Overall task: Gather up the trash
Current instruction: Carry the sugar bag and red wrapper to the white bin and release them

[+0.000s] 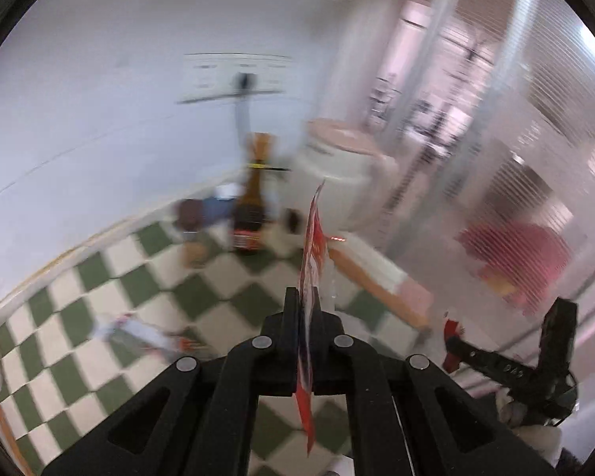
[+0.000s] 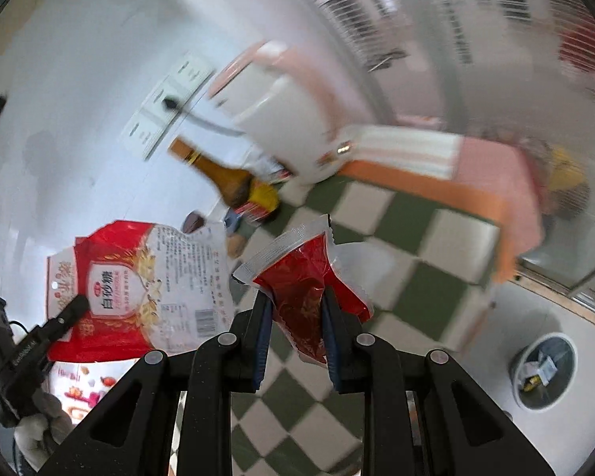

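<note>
The left gripper (image 1: 304, 301) is closed tight on a red and white sugar bag (image 1: 312, 261), seen edge-on in its own view and standing up between the fingers; from the right wrist view the same bag (image 2: 146, 289) shows its flat printed face, held in the air at the left, with the left gripper (image 2: 73, 307) clamped on its edge. The right gripper (image 2: 297, 309) pinches a crumpled red foil wrapper (image 2: 301, 285) between its blue-padded fingers, the wrapper's silver sealed edge sticking up above them. From the left wrist view the right gripper (image 1: 456, 341) appears low at the right with a scrap of red at its tip. Below both lies a green and white chequered surface (image 1: 202, 297). At its far side stand a brown bottle (image 1: 253, 206) and a white bucket (image 1: 345, 174), both blurred. On the floor at the right sits a round bin (image 2: 545, 371) with scraps inside
</note>
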Demonstrator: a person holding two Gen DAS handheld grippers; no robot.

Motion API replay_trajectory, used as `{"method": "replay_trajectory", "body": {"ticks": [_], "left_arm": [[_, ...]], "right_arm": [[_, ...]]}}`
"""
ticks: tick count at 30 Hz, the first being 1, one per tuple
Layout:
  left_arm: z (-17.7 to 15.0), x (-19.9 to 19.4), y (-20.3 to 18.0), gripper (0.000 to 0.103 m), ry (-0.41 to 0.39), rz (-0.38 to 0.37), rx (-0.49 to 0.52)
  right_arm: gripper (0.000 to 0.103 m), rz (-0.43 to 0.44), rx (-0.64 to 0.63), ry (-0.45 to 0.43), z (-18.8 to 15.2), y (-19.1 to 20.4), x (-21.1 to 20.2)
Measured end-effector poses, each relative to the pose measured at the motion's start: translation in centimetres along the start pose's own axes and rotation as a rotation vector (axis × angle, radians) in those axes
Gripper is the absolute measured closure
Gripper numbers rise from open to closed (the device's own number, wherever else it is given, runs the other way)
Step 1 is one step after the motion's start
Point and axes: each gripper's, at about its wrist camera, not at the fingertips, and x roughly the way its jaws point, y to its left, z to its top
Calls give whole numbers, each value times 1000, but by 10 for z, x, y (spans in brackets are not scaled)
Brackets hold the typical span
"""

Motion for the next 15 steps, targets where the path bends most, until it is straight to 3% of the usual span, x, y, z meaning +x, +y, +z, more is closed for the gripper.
{"method": "replay_trajectory", "body": {"ticks": [6,9,13,15], "left_arm": [[-21,43,-129,103,103,-174,166],[-53,81,-195,103,194,-245,252],[-124,155,-270,103,366,-288,339],[-175,206,-299,103,466,-286,371]], "right_arm": [[78,-134,134,-75,-22,-107,-75],[78,-215,247,-98,-44,-178,-111],[78,-323,424,-94,-91,-284,-143],[78,-358,514,-67,-121,-339,-145]]}}
